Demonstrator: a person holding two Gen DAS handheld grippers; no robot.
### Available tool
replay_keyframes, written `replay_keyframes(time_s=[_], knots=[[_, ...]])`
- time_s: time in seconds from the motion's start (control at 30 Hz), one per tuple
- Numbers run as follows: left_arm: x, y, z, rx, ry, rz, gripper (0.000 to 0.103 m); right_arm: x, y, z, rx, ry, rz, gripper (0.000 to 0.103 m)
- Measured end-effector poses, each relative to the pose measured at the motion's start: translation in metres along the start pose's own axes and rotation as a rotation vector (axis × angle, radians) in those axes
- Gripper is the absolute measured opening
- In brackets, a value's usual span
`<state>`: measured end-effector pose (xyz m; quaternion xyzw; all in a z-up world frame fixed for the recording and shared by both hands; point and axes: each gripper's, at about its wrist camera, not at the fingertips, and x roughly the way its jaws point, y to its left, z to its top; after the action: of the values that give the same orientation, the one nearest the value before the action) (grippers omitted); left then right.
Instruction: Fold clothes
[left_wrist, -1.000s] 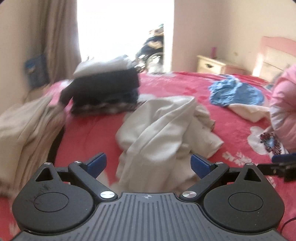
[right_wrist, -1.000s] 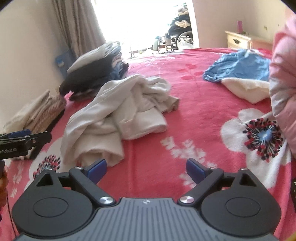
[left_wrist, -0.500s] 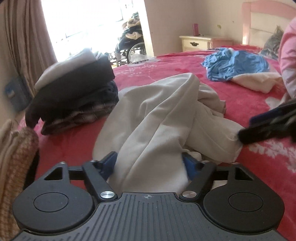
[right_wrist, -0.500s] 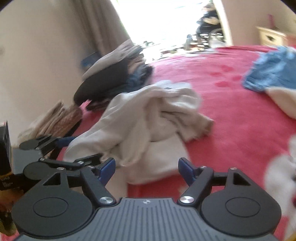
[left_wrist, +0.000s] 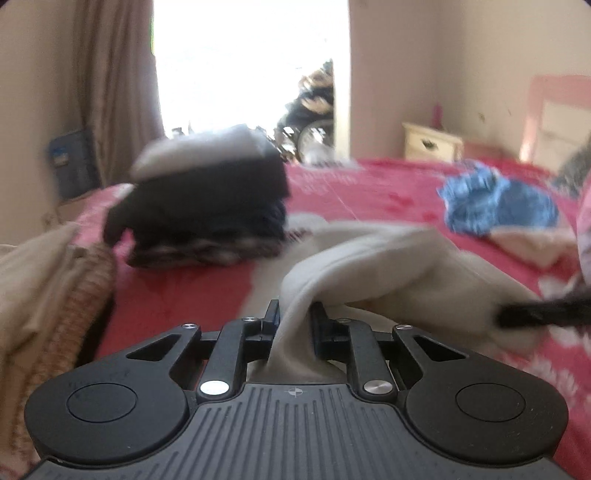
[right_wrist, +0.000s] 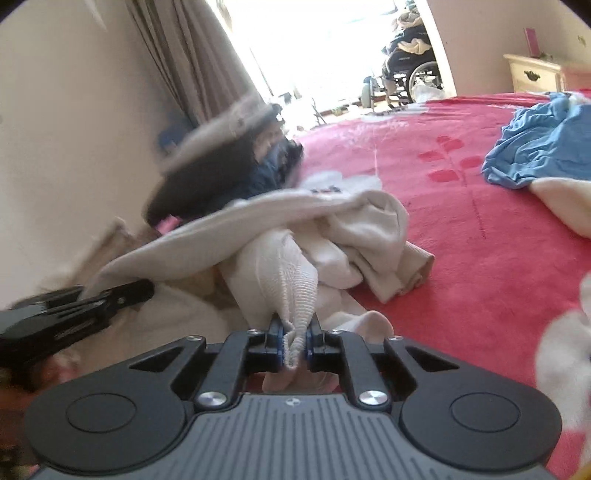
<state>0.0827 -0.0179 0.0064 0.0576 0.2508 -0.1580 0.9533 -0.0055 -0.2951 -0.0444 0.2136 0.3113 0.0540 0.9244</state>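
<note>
A crumpled cream garment (left_wrist: 369, 258) lies on the red floral bedspread (left_wrist: 177, 295). My left gripper (left_wrist: 293, 317) has a fold of it between its pads, which press on the cloth as the jaws are closing. In the right wrist view the same cream garment (right_wrist: 351, 229) has its ribbed hem pinched in my right gripper (right_wrist: 295, 343), whose jaws are closing too. Each gripper shows in the other's view: the right gripper (left_wrist: 535, 314) at the garment's right end, the left gripper (right_wrist: 144, 288) at its left end. The cloth stretches between them.
A stack of folded dark clothes (left_wrist: 207, 206) sits behind the garment near the bed's left edge. A blue garment (right_wrist: 535, 147) with a cream piece lies far right. Beige cloth (left_wrist: 44, 288) hangs at the left. A nightstand (left_wrist: 432, 146) and a wheelchair (right_wrist: 410, 70) stand beyond.
Both grippers moved in on the cream garment from open and closed on its folds, the left on one end, the right on the ribbed hem. The cloth now rises between them.
</note>
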Motion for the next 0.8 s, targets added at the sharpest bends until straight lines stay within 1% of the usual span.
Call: replay_keyframes(time_s=[0.1, 0.13, 0.23, 0.37, 0.43, 0.5, 0.57, 0.63, 0.7, 0.73, 0.8], knots=[[-0.024, 0.016, 0.009, -0.05, -0.039, 0.016, 0.012, -0.037, 0.009, -0.004, -0.014, -0.015, 0.069, 0.012], [-0.031, 0.021, 0.012, -0.066, -0.048, 0.021, 0.012, -0.05, 0.014, -0.004, -0.022, -0.012, 0.096, 0.012], [-0.058, 0.039, 0.017, -0.099, -0.067, 0.035, 0.012, -0.093, 0.022, -0.023, -0.053, 0.018, 0.161, 0.012], [-0.095, 0.065, 0.023, -0.115, -0.09, 0.036, 0.009, -0.147, 0.024, -0.041, -0.071, 0.045, 0.214, 0.012], [-0.113, 0.077, 0.022, -0.112, -0.089, 0.061, 0.009, -0.173, 0.018, -0.047, -0.058, 0.052, 0.236, 0.011], [-0.127, 0.088, 0.02, -0.113, -0.069, 0.086, 0.008, -0.194, 0.009, -0.052, -0.027, 0.072, 0.224, 0.011], [-0.132, 0.097, 0.009, -0.124, -0.001, 0.116, 0.008, -0.207, 0.0, -0.057, 0.006, 0.104, 0.19, 0.012], [-0.129, 0.105, -0.008, -0.124, 0.08, 0.146, 0.008, -0.208, -0.01, -0.065, 0.032, 0.163, 0.133, 0.012], [-0.115, 0.113, -0.034, -0.108, 0.22, 0.152, 0.008, -0.2, -0.017, -0.076, 0.039, 0.256, 0.069, 0.013], [-0.107, 0.115, -0.048, -0.1, 0.291, 0.148, 0.011, -0.191, -0.018, -0.082, 0.032, 0.308, 0.03, 0.014], [-0.097, 0.119, -0.073, -0.102, 0.419, 0.121, 0.011, -0.174, -0.018, -0.091, 0.006, 0.391, -0.04, 0.021]])
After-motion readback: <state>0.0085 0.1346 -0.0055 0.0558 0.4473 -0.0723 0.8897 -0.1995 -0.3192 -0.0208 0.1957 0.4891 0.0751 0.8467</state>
